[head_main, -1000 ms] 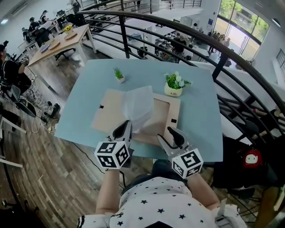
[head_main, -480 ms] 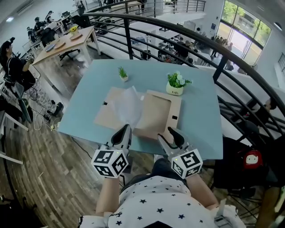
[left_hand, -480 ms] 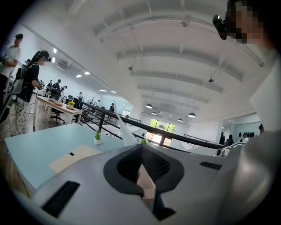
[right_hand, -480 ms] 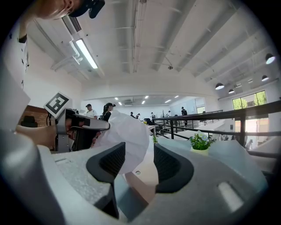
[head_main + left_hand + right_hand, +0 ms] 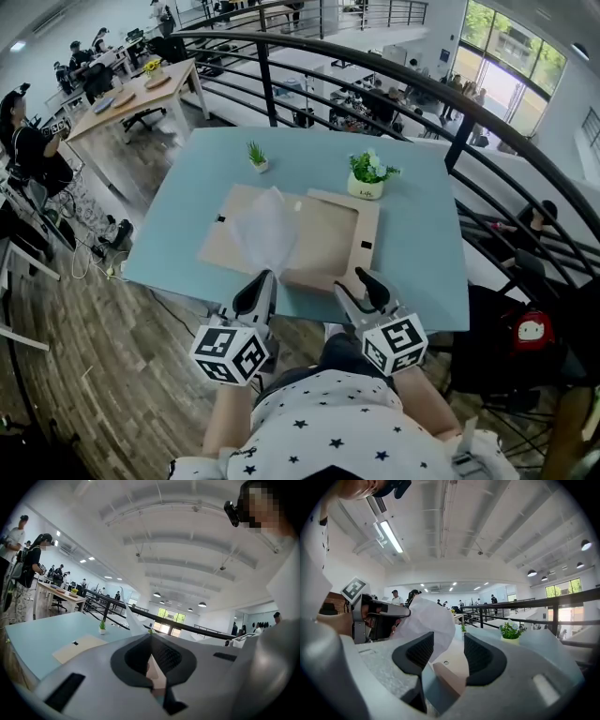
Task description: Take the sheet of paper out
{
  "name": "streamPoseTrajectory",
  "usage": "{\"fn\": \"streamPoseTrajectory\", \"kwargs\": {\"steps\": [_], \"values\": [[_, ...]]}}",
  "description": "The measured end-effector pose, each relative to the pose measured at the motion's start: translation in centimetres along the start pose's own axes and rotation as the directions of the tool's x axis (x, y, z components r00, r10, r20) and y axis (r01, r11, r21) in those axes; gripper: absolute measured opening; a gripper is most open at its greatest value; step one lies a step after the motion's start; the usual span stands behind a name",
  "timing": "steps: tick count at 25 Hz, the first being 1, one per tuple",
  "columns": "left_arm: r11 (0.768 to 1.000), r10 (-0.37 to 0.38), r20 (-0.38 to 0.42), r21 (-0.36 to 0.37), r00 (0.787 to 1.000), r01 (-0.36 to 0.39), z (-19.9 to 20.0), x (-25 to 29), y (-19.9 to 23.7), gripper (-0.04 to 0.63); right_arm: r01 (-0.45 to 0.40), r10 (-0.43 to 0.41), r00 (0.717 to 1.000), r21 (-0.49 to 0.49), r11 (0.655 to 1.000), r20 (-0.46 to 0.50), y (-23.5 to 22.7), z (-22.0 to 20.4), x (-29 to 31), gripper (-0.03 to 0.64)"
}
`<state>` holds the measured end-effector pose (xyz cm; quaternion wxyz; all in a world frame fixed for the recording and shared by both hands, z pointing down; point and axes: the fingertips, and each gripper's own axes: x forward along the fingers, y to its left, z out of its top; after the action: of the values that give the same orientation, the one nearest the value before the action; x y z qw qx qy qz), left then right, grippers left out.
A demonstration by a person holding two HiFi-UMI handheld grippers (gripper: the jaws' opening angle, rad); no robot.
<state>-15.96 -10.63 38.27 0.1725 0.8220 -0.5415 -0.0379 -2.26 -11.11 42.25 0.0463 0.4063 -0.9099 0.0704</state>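
Observation:
A tan folder [image 5: 328, 239] lies open on the light blue table [image 5: 422, 244]. A thin white sheet of paper [image 5: 262, 230] stands up over the folder's left half, its near edge pinched in my left gripper [image 5: 262, 283], which is shut on it at the table's near edge. In the left gripper view the jaws [image 5: 151, 648] are closed and the sheet [image 5: 132, 626] rises from them. My right gripper [image 5: 362, 283] hovers by the folder's near right edge, open, with nothing between its jaws [image 5: 449, 651]. The right gripper view shows the sheet [image 5: 425, 620] and the left gripper [image 5: 370, 612] to its left.
A small green plant [image 5: 255, 156] and a white pot of flowers [image 5: 367, 176] stand at the table's far side. A black railing [image 5: 459, 117] curves behind and to the right. The person's torso is close to the near edge.
My left gripper has drawn back toward the person and slightly left, taking the sheet with it off the folder's middle. The right gripper has barely shifted.

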Motion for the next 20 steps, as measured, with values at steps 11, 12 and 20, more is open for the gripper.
{"fn": "streamPoseTrajectory", "kwargs": {"steps": [11, 12, 20], "values": [[1.0, -0.001, -0.007, -0.014, 1.0, 0.001, -0.3, 0.4, 0.4, 0.002, 0.028, -0.028, 0.999, -0.013, 1.0, -0.019, -0.5, -0.2, 0.6, 0.134], [1.0, -0.003, -0.009, -0.013, 1.0, 0.003, -0.3, 0.5, 0.5, 0.002, 0.032, -0.032, 0.999, -0.011, 0.999, -0.019, -0.6, -0.2, 0.6, 0.119], [1.0, -0.016, -0.024, -0.01, 1.0, 0.016, -0.6, 1.1, 0.2, 0.002, 0.079, -0.079, 0.997, -0.002, 0.997, -0.003, -1.6, 0.0, 0.4, 0.012]]}}
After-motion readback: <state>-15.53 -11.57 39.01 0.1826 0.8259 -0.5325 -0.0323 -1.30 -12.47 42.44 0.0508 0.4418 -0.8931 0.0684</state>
